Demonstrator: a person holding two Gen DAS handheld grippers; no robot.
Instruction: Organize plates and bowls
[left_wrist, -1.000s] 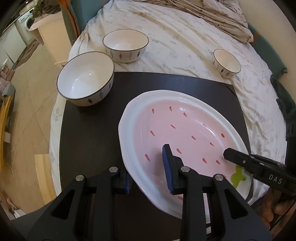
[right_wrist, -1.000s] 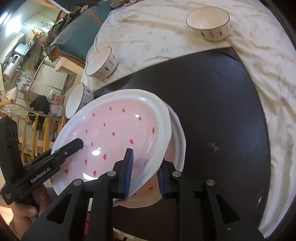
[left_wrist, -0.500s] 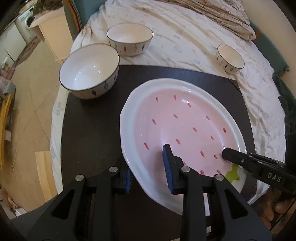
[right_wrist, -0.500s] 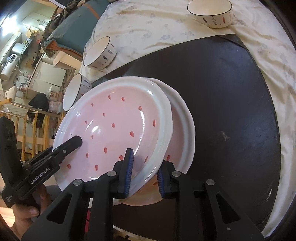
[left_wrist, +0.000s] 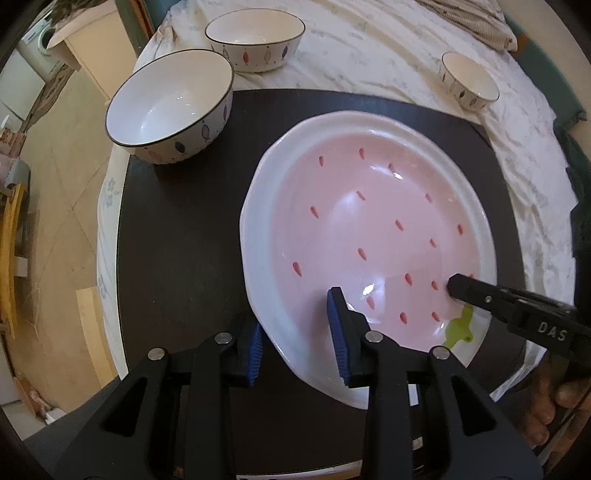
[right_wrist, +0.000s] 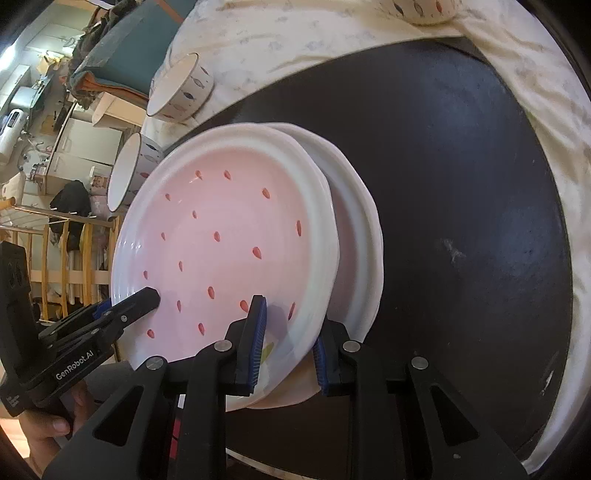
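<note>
Upper pink plate (right_wrist: 229, 240) over lower plate (right_wrist: 360, 236), for stacking | left gripper (left_wrist: 295, 343) jaws opening astride rim | right gripper (right_wrist: 288, 343) jaws pinching rim, steadying descent

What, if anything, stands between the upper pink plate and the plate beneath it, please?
Nothing visible: the upper pink plate overlaps the lower plate directly, and the nearest bowl stands apart from both.
</note>
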